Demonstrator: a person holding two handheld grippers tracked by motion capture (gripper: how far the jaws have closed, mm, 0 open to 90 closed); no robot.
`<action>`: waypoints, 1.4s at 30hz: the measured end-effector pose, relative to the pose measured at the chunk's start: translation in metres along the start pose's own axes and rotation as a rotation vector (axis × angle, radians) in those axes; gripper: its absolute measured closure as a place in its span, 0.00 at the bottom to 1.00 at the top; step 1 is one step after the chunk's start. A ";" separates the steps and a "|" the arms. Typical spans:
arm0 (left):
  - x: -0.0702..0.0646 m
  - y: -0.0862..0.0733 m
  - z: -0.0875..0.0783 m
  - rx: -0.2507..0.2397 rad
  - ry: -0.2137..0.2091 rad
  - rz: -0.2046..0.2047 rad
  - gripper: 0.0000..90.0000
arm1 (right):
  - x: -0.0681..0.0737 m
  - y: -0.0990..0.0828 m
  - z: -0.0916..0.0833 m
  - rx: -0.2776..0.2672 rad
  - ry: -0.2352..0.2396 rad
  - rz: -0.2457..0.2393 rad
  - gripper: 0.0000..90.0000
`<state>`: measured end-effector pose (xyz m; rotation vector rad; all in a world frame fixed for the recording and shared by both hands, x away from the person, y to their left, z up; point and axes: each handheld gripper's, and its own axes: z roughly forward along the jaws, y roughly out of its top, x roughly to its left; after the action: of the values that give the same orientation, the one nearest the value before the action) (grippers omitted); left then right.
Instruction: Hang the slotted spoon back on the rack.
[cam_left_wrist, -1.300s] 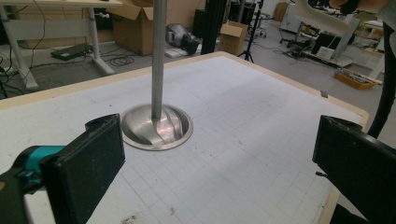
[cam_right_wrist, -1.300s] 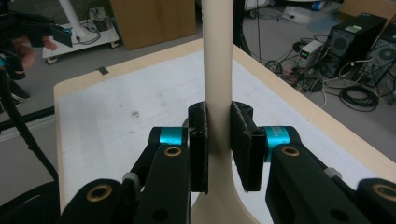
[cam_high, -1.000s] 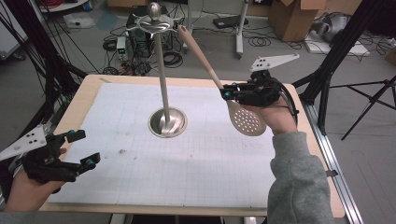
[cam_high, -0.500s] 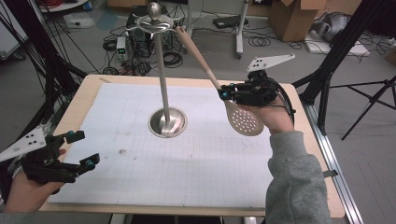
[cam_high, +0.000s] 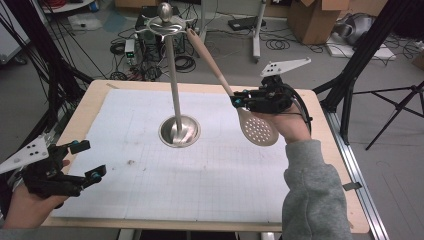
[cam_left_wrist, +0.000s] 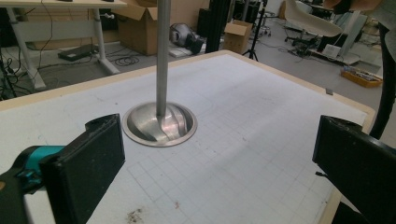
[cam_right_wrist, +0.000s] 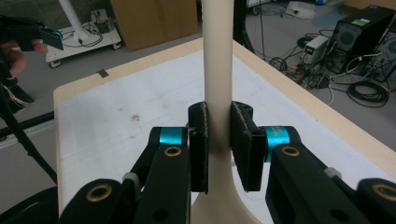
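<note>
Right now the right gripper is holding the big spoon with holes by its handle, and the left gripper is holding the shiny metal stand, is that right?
Not quite. The left gripper holds nothing: the left gripper view shows its jaws open, apart from the metal stand. The right gripper does clamp the slotted spoon by its handle.

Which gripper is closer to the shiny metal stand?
Right. The right gripper holds the spoon just beside the metal stand, its handle tip up by the stand's top. The left gripper sits open at the table's near left corner.
</note>
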<state>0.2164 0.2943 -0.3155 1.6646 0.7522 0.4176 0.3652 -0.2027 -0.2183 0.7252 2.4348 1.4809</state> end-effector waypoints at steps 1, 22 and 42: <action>0.000 0.000 0.000 -0.001 0.000 0.000 0.03 | 0.000 0.000 0.001 0.002 0.000 -0.001 0.86; 0.000 -0.001 -0.005 -0.003 0.011 -0.001 0.03 | 0.003 0.001 0.022 0.026 0.003 -0.001 0.86; 0.001 -0.003 -0.017 -0.010 0.037 -0.006 0.03 | 0.003 0.003 0.044 0.035 -0.002 -0.002 0.86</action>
<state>0.2055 0.3072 -0.3149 1.6486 0.7814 0.4486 0.3813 -0.1655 -0.2370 0.7310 2.4650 1.4390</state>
